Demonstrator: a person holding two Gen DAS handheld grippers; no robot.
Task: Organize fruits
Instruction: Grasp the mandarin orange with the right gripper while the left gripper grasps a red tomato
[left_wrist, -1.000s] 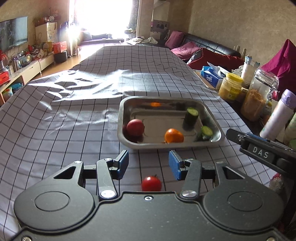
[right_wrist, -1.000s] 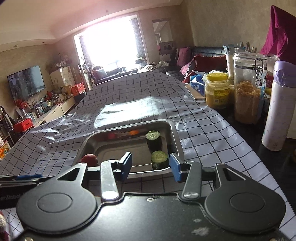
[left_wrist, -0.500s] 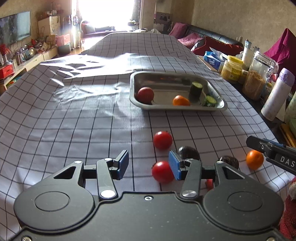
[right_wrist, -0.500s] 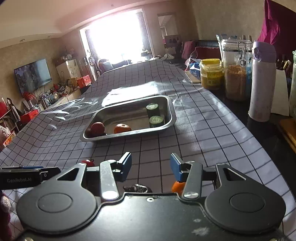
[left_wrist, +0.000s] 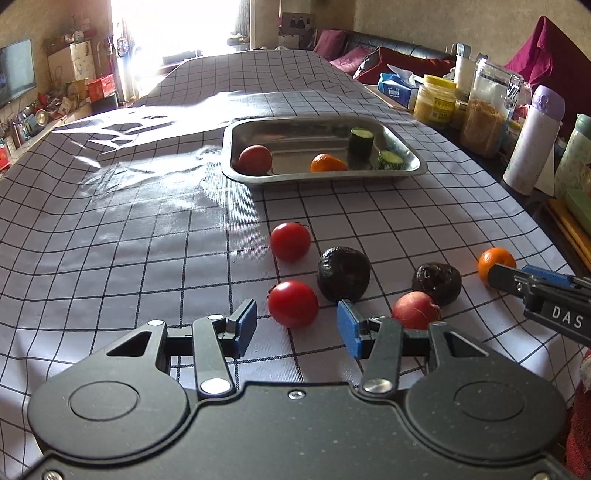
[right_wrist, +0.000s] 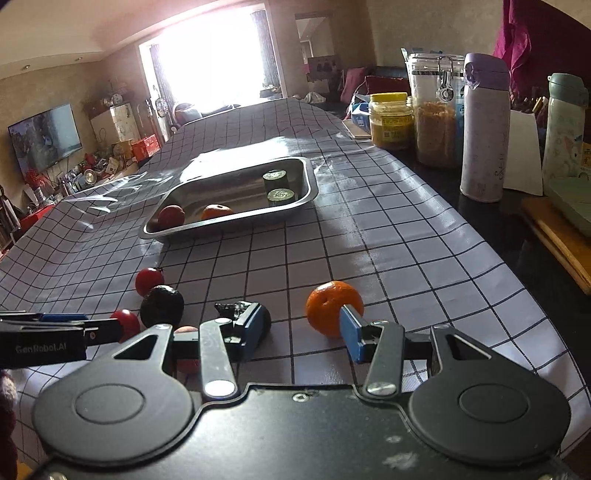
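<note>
Steel tray (left_wrist: 413, 171) rim, bare cloth (left_wrist: 129, 229) beside

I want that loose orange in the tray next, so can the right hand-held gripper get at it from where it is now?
Probably yes. The orange sits on the tablecloth just ahead of the right hand-held gripper, whose open jaws nearly line up with it. Nothing lies between them; the wrinkled dark fruit sits off to the side.

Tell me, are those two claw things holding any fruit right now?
No. The left gripper has open jaws before a red tomato; the right gripper is open beside an orange.
</note>
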